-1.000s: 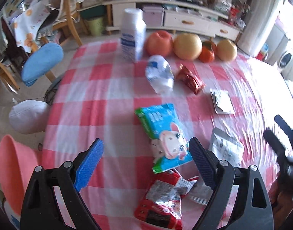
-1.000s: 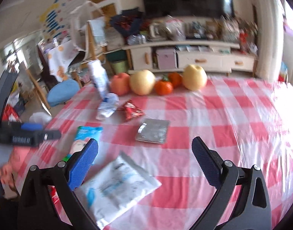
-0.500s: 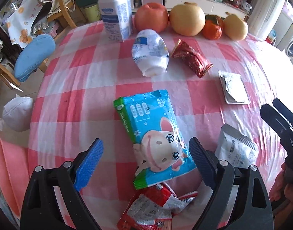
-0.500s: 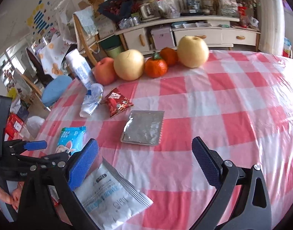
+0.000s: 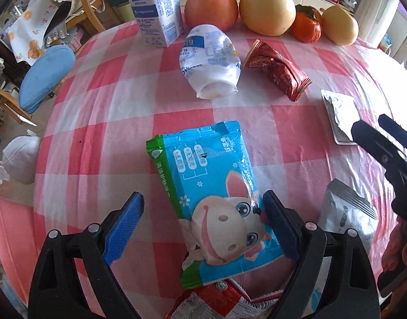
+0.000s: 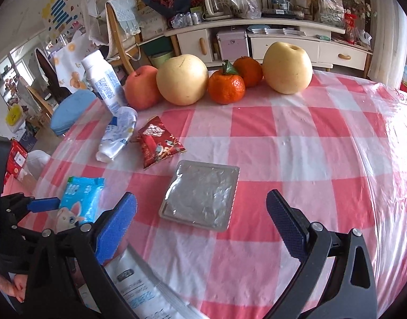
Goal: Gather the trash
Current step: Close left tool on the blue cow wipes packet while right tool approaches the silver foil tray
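Nothing looks collected yet: both jaws gape empty, left gripper (image 5: 202,216) straddling the blue wipes pack (image 5: 214,199), right gripper (image 6: 200,220) before the foil tray (image 6: 200,195); 6 wrappers seemingly remain on the table (image 6: 323,143).

Worktop (image 6: 323,143): pink-and-white checked cloth under a clear, glossy plastic sheet, wrinkled at the edges.
Blue wet-wipe pack (image 5: 216,191): shiny plastic film, creased.
Red snack wrapper (image 5: 279,70): glossy foil-like film, crumpled.
Flat silver pouch (image 6: 202,195): metallic foil, dull sheen, finely wrinkled.
White bottle (image 5: 210,61): smooth plastic with printed sleeve.
Left gripper (image 5: 202,228): matt black plastic frame, blue pads with a rough, ribbed texture.
Fruit (image 6: 182,79): smooth, faintly speckled skin.
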The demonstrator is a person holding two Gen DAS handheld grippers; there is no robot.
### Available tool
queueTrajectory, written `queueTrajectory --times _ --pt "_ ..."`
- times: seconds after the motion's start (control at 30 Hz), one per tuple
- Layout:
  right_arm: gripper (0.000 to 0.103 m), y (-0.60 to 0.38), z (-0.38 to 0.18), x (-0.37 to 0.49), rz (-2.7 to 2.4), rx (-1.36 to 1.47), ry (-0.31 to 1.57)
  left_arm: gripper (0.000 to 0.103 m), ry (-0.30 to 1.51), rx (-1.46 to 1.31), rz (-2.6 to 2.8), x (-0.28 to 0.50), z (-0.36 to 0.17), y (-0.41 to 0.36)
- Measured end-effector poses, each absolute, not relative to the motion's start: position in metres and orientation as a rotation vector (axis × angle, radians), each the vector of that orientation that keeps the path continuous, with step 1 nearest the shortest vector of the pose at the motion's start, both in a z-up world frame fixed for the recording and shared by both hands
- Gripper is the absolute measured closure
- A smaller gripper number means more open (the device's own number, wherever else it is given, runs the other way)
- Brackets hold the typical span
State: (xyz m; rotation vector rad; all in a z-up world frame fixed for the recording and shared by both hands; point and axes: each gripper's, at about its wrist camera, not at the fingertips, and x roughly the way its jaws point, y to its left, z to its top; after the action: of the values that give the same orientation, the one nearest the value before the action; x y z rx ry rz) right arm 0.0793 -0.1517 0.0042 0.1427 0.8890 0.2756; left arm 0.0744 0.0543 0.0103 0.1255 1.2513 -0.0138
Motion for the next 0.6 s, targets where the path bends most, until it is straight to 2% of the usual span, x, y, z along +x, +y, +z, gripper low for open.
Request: queueTrajectory --times 0.23,0.6 --pt "0.005 -0.145 -0.002 0.088 0.272 0.099 0.895 0.013 1.244 0.115 -0.015 0.078 0.010 0.056" --pt "0.007 -0.128 -0.008 0.091 0.261 -0.009 0.898 0.034 1.223 0.086 -0.068 0.074 0.012 0.052"
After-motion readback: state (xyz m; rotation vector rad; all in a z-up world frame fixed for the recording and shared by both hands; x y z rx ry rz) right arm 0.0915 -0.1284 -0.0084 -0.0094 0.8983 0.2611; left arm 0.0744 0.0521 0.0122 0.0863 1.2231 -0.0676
